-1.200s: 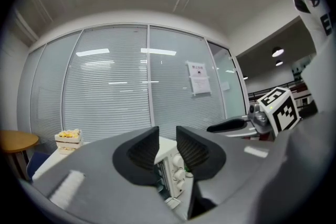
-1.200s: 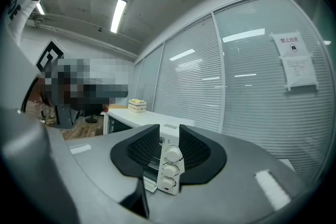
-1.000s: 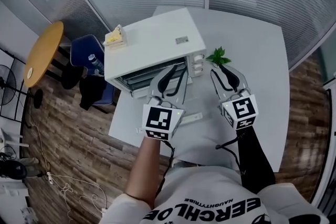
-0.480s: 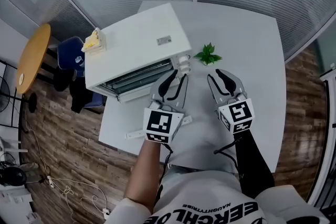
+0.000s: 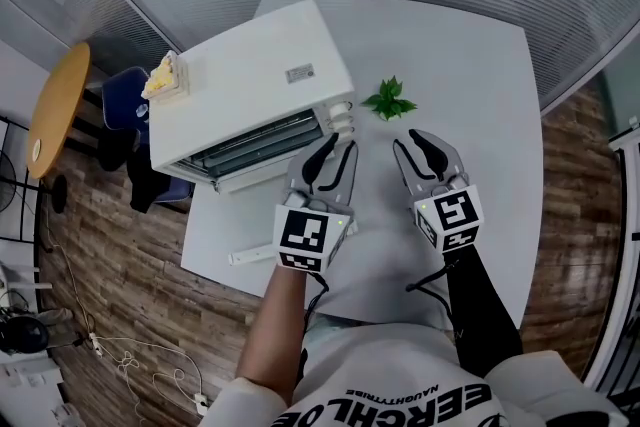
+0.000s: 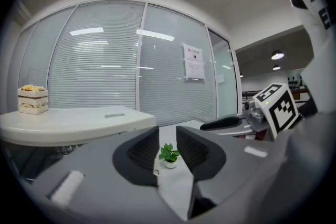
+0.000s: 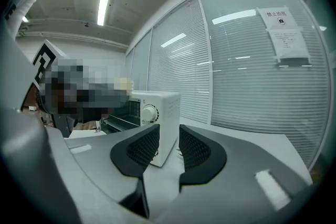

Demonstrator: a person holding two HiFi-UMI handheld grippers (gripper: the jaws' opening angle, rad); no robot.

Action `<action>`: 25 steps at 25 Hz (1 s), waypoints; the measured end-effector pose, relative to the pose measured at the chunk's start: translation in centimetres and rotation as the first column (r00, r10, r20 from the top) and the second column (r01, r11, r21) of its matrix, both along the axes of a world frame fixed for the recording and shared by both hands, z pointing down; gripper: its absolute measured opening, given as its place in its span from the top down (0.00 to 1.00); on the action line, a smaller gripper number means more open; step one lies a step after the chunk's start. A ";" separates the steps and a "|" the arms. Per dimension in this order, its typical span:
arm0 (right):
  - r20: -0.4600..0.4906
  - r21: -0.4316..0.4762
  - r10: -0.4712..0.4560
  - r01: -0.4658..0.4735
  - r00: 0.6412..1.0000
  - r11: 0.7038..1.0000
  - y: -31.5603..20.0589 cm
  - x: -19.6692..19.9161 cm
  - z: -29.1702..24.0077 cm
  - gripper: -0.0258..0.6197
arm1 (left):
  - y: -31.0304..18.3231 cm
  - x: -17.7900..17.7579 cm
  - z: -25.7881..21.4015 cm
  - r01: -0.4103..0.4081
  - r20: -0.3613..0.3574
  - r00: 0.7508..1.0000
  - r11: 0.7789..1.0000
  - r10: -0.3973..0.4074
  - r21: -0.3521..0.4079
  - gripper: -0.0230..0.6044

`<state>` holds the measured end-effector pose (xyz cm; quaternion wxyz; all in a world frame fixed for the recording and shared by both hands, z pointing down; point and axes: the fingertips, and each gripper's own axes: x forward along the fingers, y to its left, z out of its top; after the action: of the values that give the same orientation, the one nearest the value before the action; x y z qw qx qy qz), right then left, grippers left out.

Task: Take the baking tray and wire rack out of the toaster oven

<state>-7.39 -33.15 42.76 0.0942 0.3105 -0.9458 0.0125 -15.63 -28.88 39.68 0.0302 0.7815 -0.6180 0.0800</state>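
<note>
Near the toaster oven [image 5: 250, 90], left gripper [image 5: 336, 151] and right gripper [image 5: 411, 143] have drawn back.

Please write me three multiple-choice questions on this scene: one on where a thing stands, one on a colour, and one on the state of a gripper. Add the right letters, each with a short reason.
1. Where does the small potted plant stand?
A. On top of the toaster oven
B. On the table, beside the toaster oven
C. Inside the toaster oven

2. What colour is the toaster oven's casing?
A. Black
B. Red
C. White

3. How do the jaws of the left gripper stand?
A. Apart, with nothing between them
B. Pressed shut on the small potted plant
C. Pressed fully together, with no gap

Answers:
1 B: the head view shows it on the table, to the right of the oven.
2 C: the casing is white in the head view and the right gripper view.
3 A: the left gripper view shows a gap, with the plant far beyond it.
</note>
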 end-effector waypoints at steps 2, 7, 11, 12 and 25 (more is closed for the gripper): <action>0.001 0.003 -0.006 0.006 1.000 1.000 0.1 -0.1 0.0 0.81 | 0.2 -0.1 0.3 0.007 0.002 1.000 1.000 -0.007 -0.011 0.80; 0.004 -0.003 -0.027 0.027 1.000 1.000 0.7 -0.9 0.1 0.81 | 0.7 -1.2 0.8 0.043 0.001 0.999 0.999 -0.043 -0.030 0.80; -0.002 -0.022 -0.051 0.051 0.999 0.998 1.4 -2.6 1.1 0.81 | 1.0 -3.2 2.1 0.088 -0.021 0.996 0.995 -0.089 -0.042 0.80; -0.005 -0.027 -0.056 0.056 0.998 0.998 1.5 -3.0 1.4 0.81 | 1.0 -3.8 2.6 0.106 -0.025 0.994 0.993 -0.107 -0.051 0.80; 0.058 -0.161 -0.137 0.144 0.989 0.976 4.1 -12.0 4.0 0.81 | 1.8 -12.4 8.1 0.243 -0.441 0.842 0.949 -0.310 -0.202 0.69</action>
<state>-19.35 -29.06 46.74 0.0980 0.2337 -0.9631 0.0910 -28.05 -27.11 47.79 0.2433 0.6761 -0.6916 -0.0732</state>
